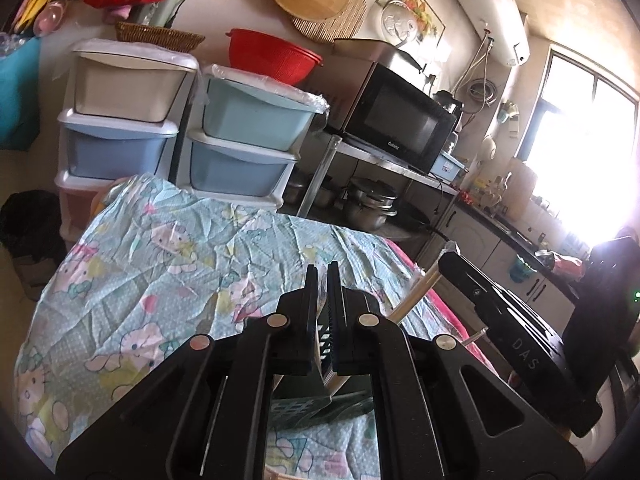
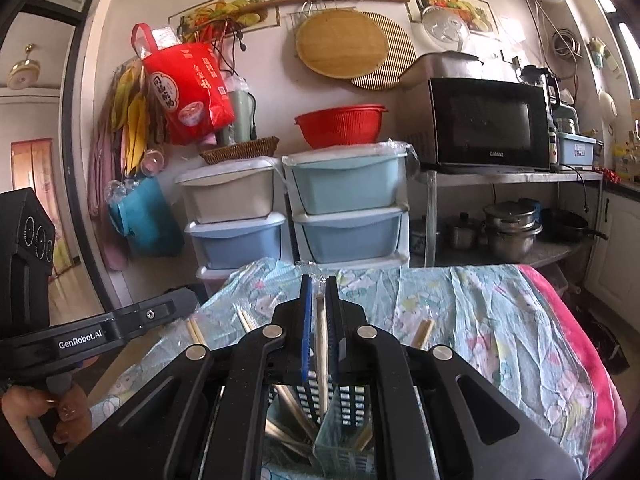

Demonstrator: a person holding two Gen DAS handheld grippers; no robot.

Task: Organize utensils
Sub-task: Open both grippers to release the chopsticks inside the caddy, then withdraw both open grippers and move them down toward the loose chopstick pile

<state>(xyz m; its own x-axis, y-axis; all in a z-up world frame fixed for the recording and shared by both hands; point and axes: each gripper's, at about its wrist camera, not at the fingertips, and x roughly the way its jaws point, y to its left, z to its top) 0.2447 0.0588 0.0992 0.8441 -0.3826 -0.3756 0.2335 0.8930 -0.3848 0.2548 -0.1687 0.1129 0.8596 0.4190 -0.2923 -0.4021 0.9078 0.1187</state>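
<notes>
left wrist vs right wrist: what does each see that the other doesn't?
Left wrist only: the window, the water heater and the right gripper from the side.

Right wrist only: a doorway, a hand on the left gripper's handle, a chopstick between the right gripper's fingers above a slotted holder, loose chopsticks on the cloth.

Both: microwave, red colander, drawers, patterned cloth.

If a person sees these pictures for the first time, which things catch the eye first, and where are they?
Probably the right gripper in the foreground, with a pale chopstick upright between its jaws above a slotted holder on the cartoon-print cloth. Behind, a red colander sits on stacked pastel drawers, beside a black microwave.
</notes>
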